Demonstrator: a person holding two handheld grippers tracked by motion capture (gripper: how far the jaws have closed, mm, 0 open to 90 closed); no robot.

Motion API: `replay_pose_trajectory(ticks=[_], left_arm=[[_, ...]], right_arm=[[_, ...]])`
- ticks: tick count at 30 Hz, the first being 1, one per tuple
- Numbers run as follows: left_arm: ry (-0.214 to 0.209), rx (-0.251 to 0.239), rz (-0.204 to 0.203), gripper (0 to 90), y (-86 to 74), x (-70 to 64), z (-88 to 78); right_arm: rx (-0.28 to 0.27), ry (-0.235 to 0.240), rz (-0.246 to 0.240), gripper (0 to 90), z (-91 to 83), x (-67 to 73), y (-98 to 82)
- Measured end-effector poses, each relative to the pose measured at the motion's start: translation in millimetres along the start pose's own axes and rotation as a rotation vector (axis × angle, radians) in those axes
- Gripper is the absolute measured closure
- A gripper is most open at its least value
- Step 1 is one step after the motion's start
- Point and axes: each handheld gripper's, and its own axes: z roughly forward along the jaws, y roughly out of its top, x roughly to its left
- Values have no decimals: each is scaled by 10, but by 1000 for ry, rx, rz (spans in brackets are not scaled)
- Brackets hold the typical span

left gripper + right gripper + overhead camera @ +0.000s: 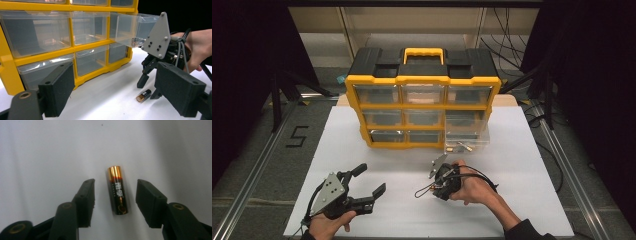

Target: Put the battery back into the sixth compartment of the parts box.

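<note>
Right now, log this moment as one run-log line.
right gripper: open, jaws either side of battery, not touching | battery: flat on white table | left gripper: open, idle | drawer: pulled out of organizer

place: lab recording rig | cues: black curtains (242, 75), metal floor rails (254, 170), loose cables (507, 35)
</note>
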Motion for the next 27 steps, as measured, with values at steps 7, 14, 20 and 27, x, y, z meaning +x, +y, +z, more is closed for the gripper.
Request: replay_pose_trajectory(ticks=[7,14,20,27], left_arm=[[-1,-1,0,156,0,0,-1],[-1,0,0,156,1,0,0],[0,-2,1,155,2,7,-2],[0,-2,1,156,2,3,-2]], right_arm=[[48,11,24,641,63,-9,-16],[47,23,0,766,67,3,-16],[23,8,-25,767,14,17,7],[-23,-25,-17,766,-160,46,49]])
